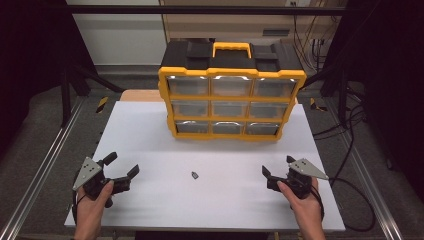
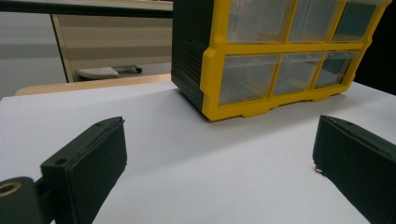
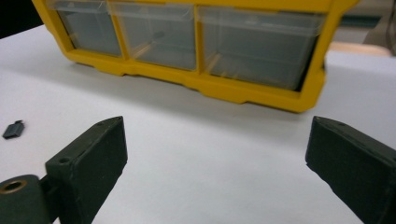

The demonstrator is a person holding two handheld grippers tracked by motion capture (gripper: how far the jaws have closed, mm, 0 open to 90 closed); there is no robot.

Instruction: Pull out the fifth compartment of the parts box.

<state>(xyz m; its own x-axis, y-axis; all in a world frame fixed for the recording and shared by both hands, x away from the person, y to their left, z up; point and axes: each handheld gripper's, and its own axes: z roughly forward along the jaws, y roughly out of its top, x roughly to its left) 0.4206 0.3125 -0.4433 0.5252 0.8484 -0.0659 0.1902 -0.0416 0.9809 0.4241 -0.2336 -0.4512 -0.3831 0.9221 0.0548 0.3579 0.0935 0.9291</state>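
Both grippers parted and empty low in frame; small dark part lies between them, drawer cabinet beyond.

High view: left gripper (image 1: 121, 167) at lower left and right gripper (image 1: 278, 166) at lower right, each held in a hand resting on the white table (image 1: 150, 150), jaws spread wide, gripping nothing. The small flat dark plastic piece (image 1: 195, 175) lies at lower centre, well apart from both; the right gripper view has it at its left edge (image 3: 13, 129). Farther up, the yellow-framed black organiser cabinet (image 1: 231, 97) holds nine clear drawers, all closed, contents not discernible.
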